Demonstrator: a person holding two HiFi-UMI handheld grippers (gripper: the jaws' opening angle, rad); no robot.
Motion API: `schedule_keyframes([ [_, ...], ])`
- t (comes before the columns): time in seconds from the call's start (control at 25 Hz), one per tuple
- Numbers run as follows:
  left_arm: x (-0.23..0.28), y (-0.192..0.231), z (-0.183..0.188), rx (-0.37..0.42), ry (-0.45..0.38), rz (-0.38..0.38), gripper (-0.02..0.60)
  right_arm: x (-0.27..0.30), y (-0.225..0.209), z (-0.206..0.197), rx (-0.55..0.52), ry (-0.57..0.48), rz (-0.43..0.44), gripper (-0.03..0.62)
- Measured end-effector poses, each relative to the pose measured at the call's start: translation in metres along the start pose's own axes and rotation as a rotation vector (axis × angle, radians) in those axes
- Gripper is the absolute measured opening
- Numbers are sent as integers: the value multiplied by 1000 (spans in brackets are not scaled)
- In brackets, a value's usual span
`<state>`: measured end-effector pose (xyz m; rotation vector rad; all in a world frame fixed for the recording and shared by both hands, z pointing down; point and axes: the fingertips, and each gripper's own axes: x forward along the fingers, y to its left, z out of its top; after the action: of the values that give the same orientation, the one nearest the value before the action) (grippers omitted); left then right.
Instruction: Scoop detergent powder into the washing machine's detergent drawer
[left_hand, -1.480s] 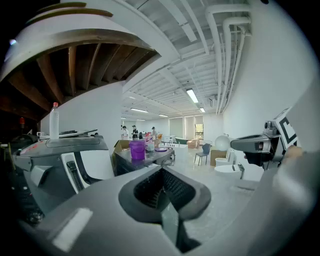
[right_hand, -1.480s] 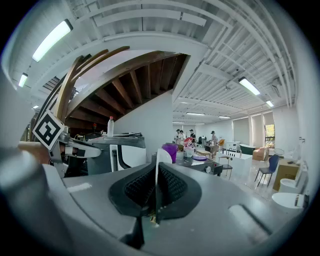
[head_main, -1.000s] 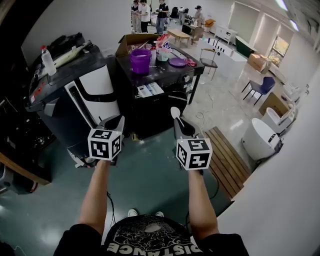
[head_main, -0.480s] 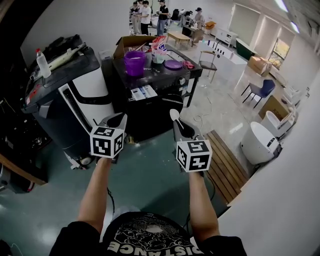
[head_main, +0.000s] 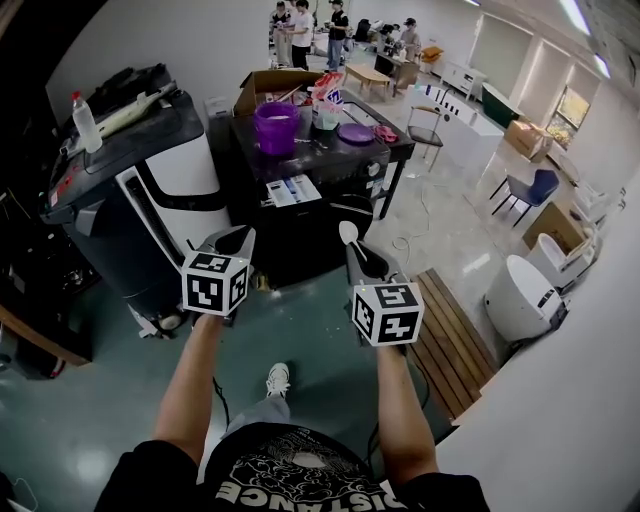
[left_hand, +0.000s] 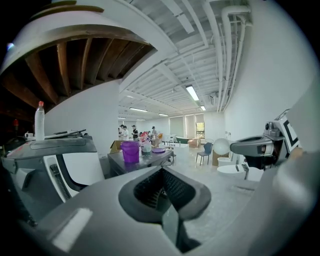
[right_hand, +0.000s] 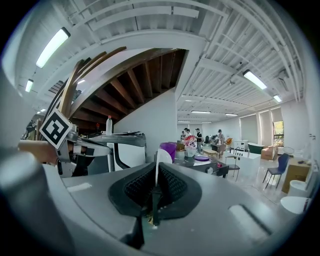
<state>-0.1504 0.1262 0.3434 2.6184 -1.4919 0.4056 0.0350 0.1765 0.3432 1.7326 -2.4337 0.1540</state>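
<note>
Clear bottle (head_main: 86, 123) (red cap) top-L, blue chair (head_main: 527, 188) R, wood slats (head_main: 455, 335) btm-R

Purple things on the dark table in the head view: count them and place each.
2. A purple bucket stands at the left of the dark table, near the cardboard box; a flat purple dish lies right of it. Clutter may hide more.

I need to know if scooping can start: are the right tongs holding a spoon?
Yes, the right tongs are shut on the handle of a white spoon, its bowl standing up above them.
</note>
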Motion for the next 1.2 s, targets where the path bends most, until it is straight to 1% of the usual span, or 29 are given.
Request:
schedule_keyframes([
  [0.16, 26, 22, -2, -16, 8, 7, 2, 33, -5, 1, -1, 10, 11, 35],
  [0.4, 72, 60, 6, -11, 20, 2, 2, 97, -14, 9, 9, 24, 17, 35],
  [0.8, 155, 125, 19, -13, 40, -26, 2, 207, -31, 33, 15, 42, 17, 35],
  [0.96, 179, 147, 21, -23, 48, -36, 2, 238, -34, 39, 28, 40, 20, 35],
  [1.2, 210, 167, 24, -28, 47, -55, 2, 269, -41, 42, 37, 43, 12, 35],
])
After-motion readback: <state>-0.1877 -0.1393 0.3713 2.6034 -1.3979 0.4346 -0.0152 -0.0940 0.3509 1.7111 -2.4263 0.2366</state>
